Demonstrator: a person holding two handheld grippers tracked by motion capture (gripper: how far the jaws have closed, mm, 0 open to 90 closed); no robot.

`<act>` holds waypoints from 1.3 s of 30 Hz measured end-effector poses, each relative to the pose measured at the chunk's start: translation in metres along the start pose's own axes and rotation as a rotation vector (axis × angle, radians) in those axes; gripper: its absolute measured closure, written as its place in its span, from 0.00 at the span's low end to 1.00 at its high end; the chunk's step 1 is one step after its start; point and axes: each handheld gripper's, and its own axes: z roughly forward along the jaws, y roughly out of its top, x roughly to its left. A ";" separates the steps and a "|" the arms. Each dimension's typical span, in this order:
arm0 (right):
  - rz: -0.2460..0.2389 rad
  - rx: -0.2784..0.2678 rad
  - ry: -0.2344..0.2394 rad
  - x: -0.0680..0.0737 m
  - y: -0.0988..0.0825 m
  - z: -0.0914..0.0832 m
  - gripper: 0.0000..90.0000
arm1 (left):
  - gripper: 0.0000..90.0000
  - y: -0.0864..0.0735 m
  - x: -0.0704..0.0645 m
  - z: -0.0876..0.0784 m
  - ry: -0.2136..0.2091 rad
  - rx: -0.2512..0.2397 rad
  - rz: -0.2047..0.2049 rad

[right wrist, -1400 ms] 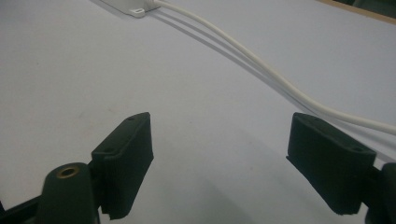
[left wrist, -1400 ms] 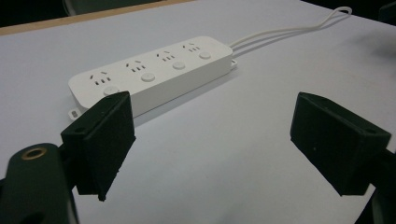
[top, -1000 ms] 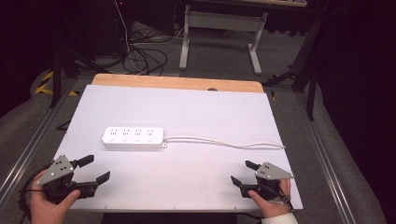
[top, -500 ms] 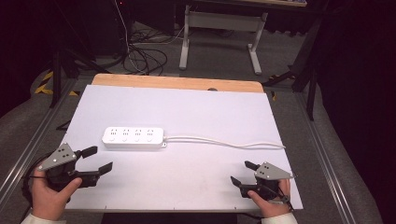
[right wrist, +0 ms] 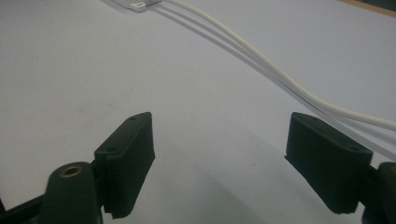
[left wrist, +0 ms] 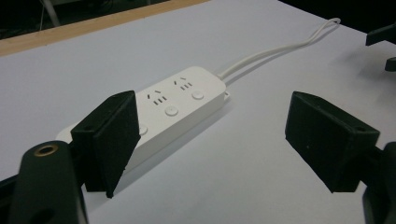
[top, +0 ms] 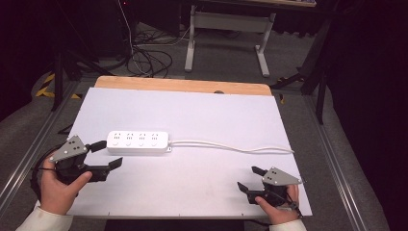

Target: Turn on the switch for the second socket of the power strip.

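White sheeting covers the table (top: 192,115), with a strip of bare wood along its far edge and dark floor and cables beyond. On it lies a white power strip (top: 138,141), left of the middle, its cord (top: 231,147) running off to the right. The left gripper (top: 107,154) hangs just beside the strip's near left end, jaws wide apart and empty. The right gripper (top: 248,178) sits near the front right corner, well apart from the strip, also wide open with nothing in it. This looks like the approach to the strip: next, the left jaws must straddle its end and close squarely.
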 end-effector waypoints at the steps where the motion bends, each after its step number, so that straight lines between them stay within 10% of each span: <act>1: 0.000 0.000 0.000 0.000 0.000 0.000 0.26 | 0.20 0.002 0.000 0.001 0.000 -0.003 0.001; 39: -0.009 0.005 0.022 0.001 -0.001 0.001 0.26 | 0.34 0.029 0.021 0.063 0.012 0.024 -0.034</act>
